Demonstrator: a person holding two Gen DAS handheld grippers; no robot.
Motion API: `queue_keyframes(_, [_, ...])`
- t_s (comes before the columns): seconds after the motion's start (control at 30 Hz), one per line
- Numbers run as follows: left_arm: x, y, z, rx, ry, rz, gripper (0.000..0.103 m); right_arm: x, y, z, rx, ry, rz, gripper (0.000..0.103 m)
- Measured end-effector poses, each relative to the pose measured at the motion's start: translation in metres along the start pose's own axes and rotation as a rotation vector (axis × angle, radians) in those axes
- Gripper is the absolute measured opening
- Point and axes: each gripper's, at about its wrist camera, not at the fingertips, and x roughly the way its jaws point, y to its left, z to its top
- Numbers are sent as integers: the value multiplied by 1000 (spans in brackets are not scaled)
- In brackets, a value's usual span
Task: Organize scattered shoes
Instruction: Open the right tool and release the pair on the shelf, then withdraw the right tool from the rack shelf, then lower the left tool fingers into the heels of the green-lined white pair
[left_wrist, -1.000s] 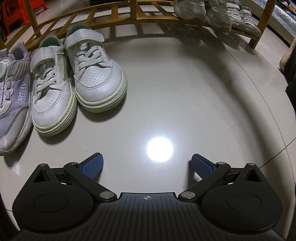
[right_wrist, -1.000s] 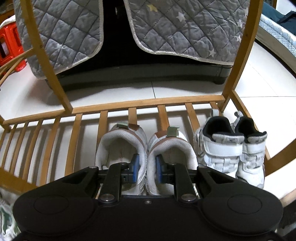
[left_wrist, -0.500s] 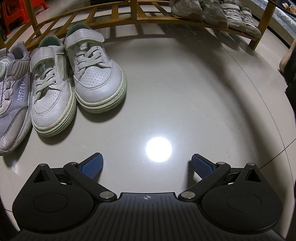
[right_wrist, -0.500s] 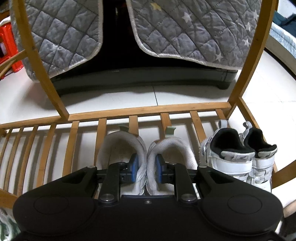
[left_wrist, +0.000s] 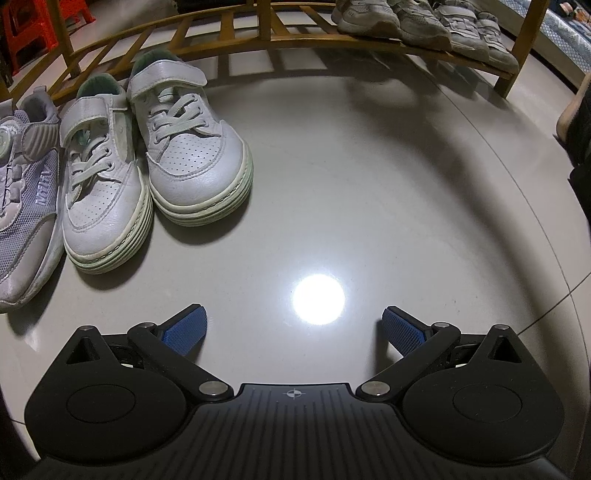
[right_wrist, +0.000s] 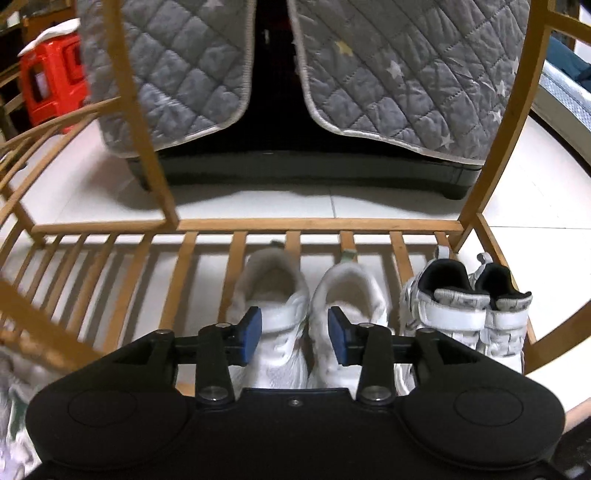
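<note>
- Judging from both views, you are partway through: the wooden shoe rack (right_wrist: 243, 224) carries 2 pairs on its slatted shelf, while 3 shoes stand on the floor (left_wrist: 369, 184) in front of it.
- On the rack, the white pair (right_wrist: 306, 314) sits side by side with heels toward the back rail, and the black-lined pair (right_wrist: 469, 314) stands just beside it at the right end; the left stretch of the shelf shows bare slats.
- On the floor, the 2 white strap sneakers (left_wrist: 147, 162) touch each other, toes toward you, with a grey mesh sneaker (left_wrist: 26, 192) just beside them; its mate is out of view.
- Your right hand-held gripper (right_wrist: 294, 338) hovers over the white pair, its pads parted to a medium gap and gripping nothing.
- Your left hand-held gripper (left_wrist: 293, 328) is spread wide and empty, low over bare floor, well apart from the sneakers.
</note>
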Motion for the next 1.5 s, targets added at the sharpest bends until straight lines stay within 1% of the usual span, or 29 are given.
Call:
queue_keyframes(0.2, [-1,-2,-2,18,-3,11,102,-9,12,-33,-45,22,22,45])
queue_keyframes(0.3, [-1,-1,-1,9,-6,6,102,-14,17,-49,-59,41,46,50])
queue_keyframes(0.4, [-1,-2,-2,20,-18,3,102,-20,19,-75,-57,66,70,52])
queue_keyframes(0.43, [0,-4,-2,31,-23,10,102,-21,20,-78,-55,68,72,52])
queue_keyframes(0.5, [-1,-4,-3,33,-31,8,102,-27,23,-98,-63,79,92,52])
queue_keyframes(0.7, [-2,-2,-8,36,-51,7,102,-41,36,-145,-121,107,123,53])
queue_keyframes(0.73, [-3,-1,-8,35,-50,7,102,-44,38,-153,-129,112,130,55])
queue_keyframes(0.8, [-4,1,-9,30,-45,9,102,-49,39,-163,-131,108,140,59])
queue_keyframes(0.9, [-6,7,-9,14,-35,7,102,-59,39,-184,-131,95,154,60])
queue_keyframes(1.0, [-15,18,-7,-27,-35,-8,97,-58,36,-200,-130,111,158,61])
queue_keyframes(1.17, [-29,31,2,-68,-48,-15,97,-58,28,-213,-118,146,174,62])
queue_keyframes(1.23, [-39,39,10,-97,-68,-12,97,-57,25,-218,-114,160,180,63])
queue_keyframes(1.37, [-48,50,24,-124,-81,11,97,-57,19,-228,-104,189,192,66])
queue_keyframes(1.5, [-57,62,39,-152,-92,34,97,-74,27,-235,-124,174,232,70])
